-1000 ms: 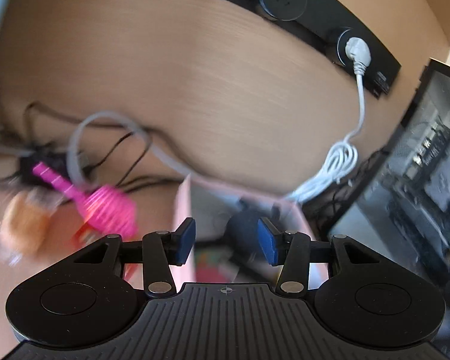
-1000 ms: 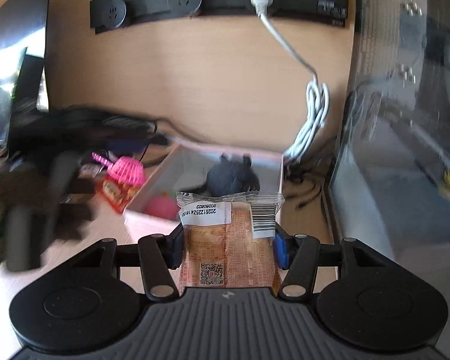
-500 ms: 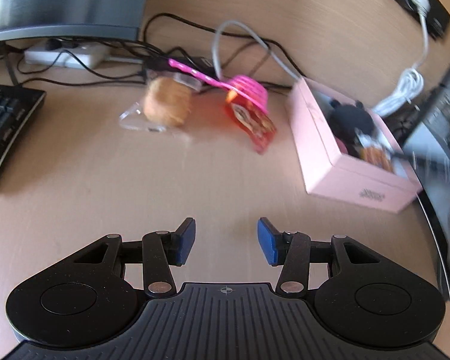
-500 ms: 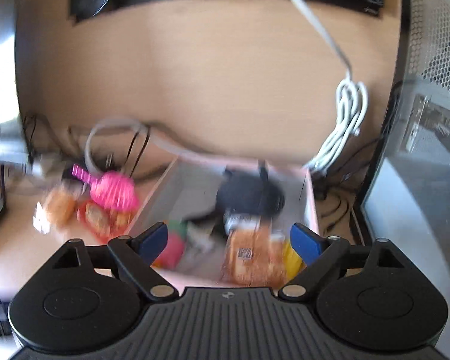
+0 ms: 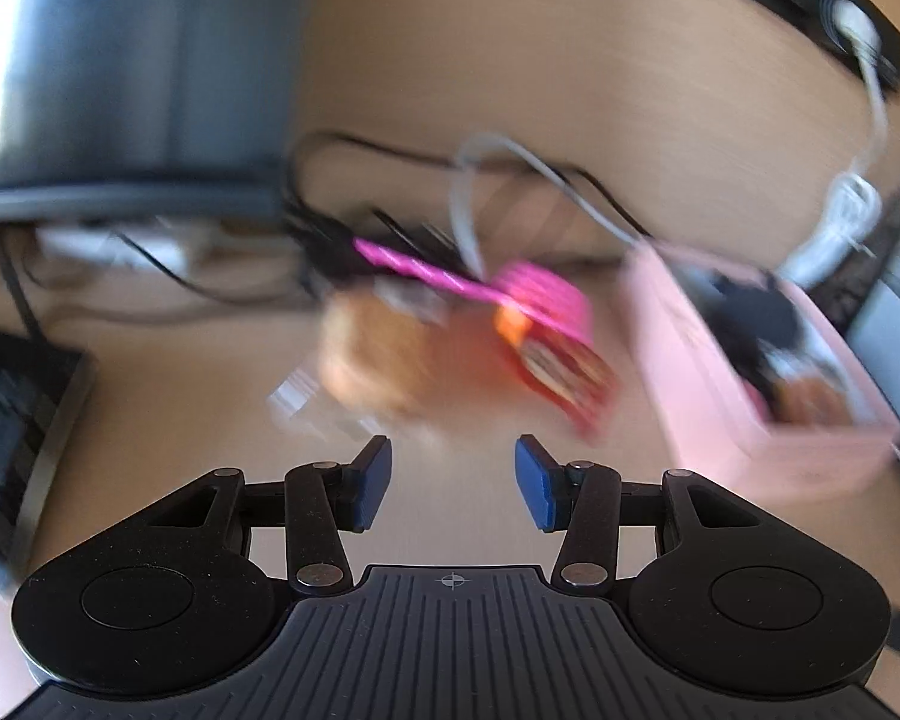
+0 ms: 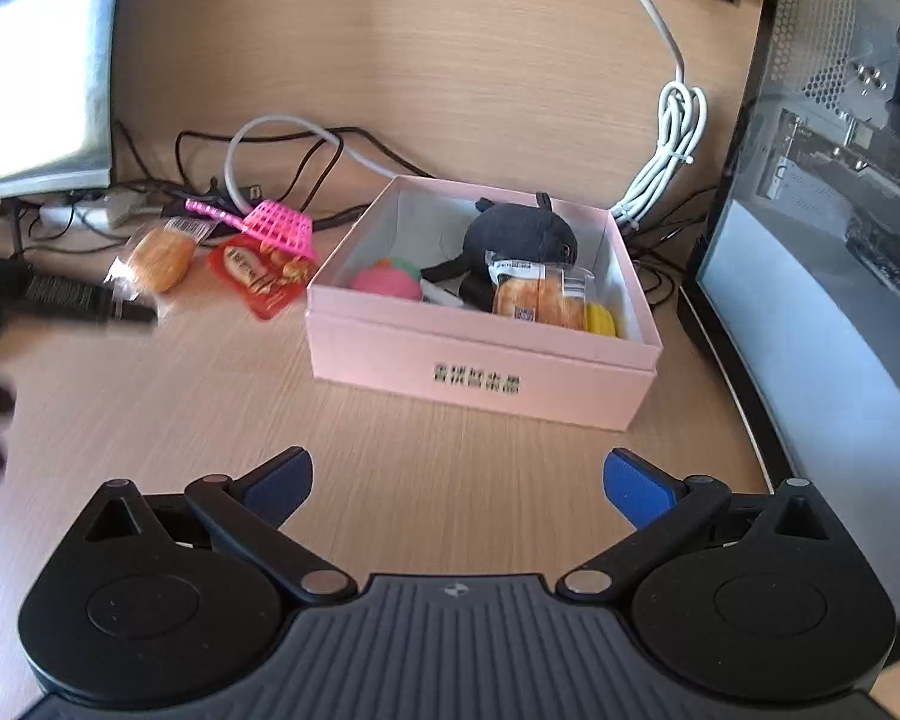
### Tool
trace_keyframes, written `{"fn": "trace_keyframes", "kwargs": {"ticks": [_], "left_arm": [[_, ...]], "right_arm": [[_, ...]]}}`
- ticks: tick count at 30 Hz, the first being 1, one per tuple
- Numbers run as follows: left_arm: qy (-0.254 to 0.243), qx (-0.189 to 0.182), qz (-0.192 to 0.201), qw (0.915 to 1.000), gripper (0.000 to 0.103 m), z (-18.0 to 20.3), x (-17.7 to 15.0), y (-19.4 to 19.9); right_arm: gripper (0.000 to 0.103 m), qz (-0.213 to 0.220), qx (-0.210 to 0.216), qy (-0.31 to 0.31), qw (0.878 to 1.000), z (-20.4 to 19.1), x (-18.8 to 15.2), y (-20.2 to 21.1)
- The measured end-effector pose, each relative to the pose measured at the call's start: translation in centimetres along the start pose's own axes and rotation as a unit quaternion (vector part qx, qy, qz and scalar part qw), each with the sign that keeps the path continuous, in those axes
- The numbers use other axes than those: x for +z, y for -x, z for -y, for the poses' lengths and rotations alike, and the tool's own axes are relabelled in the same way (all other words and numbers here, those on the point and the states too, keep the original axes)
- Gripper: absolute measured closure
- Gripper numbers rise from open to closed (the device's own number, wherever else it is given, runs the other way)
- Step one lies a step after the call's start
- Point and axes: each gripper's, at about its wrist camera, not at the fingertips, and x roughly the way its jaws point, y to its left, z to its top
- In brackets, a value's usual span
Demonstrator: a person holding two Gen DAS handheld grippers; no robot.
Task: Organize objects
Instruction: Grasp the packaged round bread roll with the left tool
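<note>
right wrist view gives you the clean look: three things left out on the desk (image 6: 210, 396), the wrapped bun (image 6: 161, 252), the red snack packet (image 6: 258, 276) and the pink toy basket (image 6: 279, 227), all bunched together just left of the pink box (image 6: 480, 372). the box already has a dark plush (image 6: 519, 234), a wrapped bread (image 6: 537, 297) and a couple of small toys in it.

your right gripper (image 6: 456, 486) is opening, jaws spread wide with nothing between them. left gripper (image 5: 453, 480) has its jaws partly apart and empty, pointed at the bun (image 5: 378, 354) in a very blurry left wrist view.

handling guesses: the bun looks light and squashy in crinkly film, so you'd want to pinch across the middle gently, or grab the flat sealed end. the packet looks flat, thin and slick, hard to get under; take it by a raised edge. the basket rests tipped on the packet, looks like light stiff plastic with a thin handle. rim is probably the safest hold.

room: open desk in front of the pile, but cables (image 6: 306, 150) sit right behind it and the box wall is close on the right. the box's free space looks to be at the back left.
</note>
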Motion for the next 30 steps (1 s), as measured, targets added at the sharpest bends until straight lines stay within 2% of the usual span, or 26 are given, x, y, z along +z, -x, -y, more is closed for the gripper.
{"fn": "trace_keyframes", "kwargs": {"ticks": [4, 7, 10, 15, 16, 20, 25, 28, 30], "left_arm": [[0.009, 0.004, 0.001, 0.9999, 0.053, -2.7, 1.5, -1.0], [0.018, -0.006, 0.001, 0.9998, 0.053, -3.4, 2.8, -2.3], [0.017, -0.007, 0.005, 0.9998, 0.053, -3.1, 4.2, -4.1], [-0.043, 0.021, -0.022, 0.9986, 0.052, -1.2, 5.2, -7.5], [-0.053, 0.025, -0.027, 0.9979, 0.048, -0.8, 5.2, -8.1], [-0.028, 0.024, -0.038, 0.9986, 0.047, -0.8, 5.5, -9.4], [-0.017, 0.028, -0.058, 0.9978, 0.056, -0.7, 5.2, -8.4], [0.006, -0.002, -0.068, 0.9977, 0.063, -1.1, 4.4, -6.4], [0.013, -0.019, -0.07, 0.9973, 0.064, -1.3, 3.3, -4.5]], "right_arm": [[0.0, 0.0, -0.022, 0.024, 0.999, -0.6, -0.9, 1.6], [0.0, -0.01, -0.029, 0.024, 0.999, -0.5, -1.5, 2.2], [0.0, -0.022, -0.032, 0.028, 0.999, -0.8, -1.8, 2.1], [0.0, -0.03, -0.032, 0.041, 0.998, -1.4, -2.2, 2.3], [0.0, -0.031, -0.031, 0.043, 0.998, -1.6, -2.3, 2.4], [0.0, -0.028, -0.033, 0.04, 0.998, -1.5, -2.7, 2.6], [0.0, -0.036, -0.025, 0.017, 0.999, -0.6, -2.9, 2.4], [0.0, -0.039, -0.011, 0.006, 0.999, -0.1, -2.6, 2.0], [0.0, -0.036, 0.001, 0.005, 0.999, -0.1, -2.1, 1.7]]}}
